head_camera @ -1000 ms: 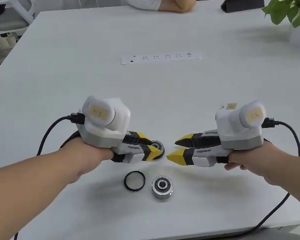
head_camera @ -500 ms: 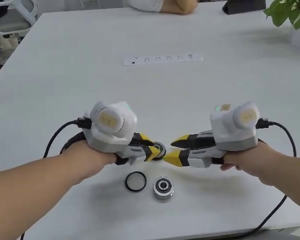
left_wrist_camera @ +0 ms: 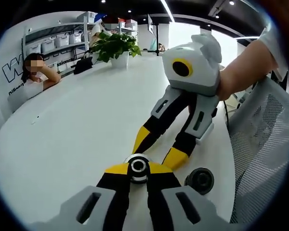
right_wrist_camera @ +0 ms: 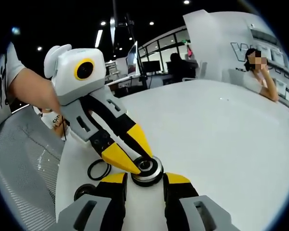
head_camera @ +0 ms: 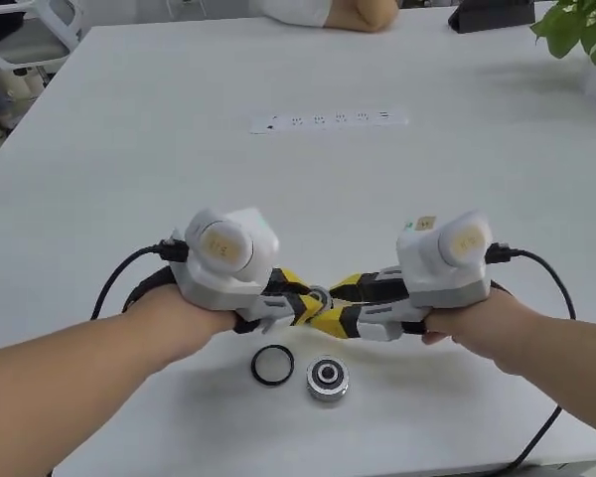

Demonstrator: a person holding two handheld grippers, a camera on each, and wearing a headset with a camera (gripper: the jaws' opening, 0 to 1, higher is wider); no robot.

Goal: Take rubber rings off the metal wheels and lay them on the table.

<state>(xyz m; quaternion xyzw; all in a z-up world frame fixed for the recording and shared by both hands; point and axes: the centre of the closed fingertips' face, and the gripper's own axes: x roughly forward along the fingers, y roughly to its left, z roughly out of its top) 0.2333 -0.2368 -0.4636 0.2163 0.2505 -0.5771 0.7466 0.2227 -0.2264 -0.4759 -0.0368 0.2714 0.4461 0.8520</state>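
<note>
My left gripper point(head_camera: 311, 299) is shut on a small metal wheel point(left_wrist_camera: 137, 166) that wears a black rubber ring, held above the table. From the right, my right gripper point(head_camera: 331, 304) stands open, one yellow tip on each side of that wheel point(right_wrist_camera: 147, 169) and close to its rim. In the right gripper view its jaws point(right_wrist_camera: 147, 180) flank the wheel, and the left gripper point(right_wrist_camera: 130, 153) pinches it from above. A loose black rubber ring point(head_camera: 272, 365) lies flat on the white table point(head_camera: 179, 149) below the grippers, beside a bare metal wheel point(head_camera: 327, 379).
A white power strip point(head_camera: 328, 120) lies mid-table. A potted plant point(head_camera: 576, 25) stands at the far right corner, and a person's arm point(head_camera: 328, 10) rests on the far edge. Black cables point(head_camera: 119, 273) trail from both grippers.
The grippers have come together: the right one moved left until its open jaws straddle the wheel in the left one. The ring and bare wheel on the table stayed put.
</note>
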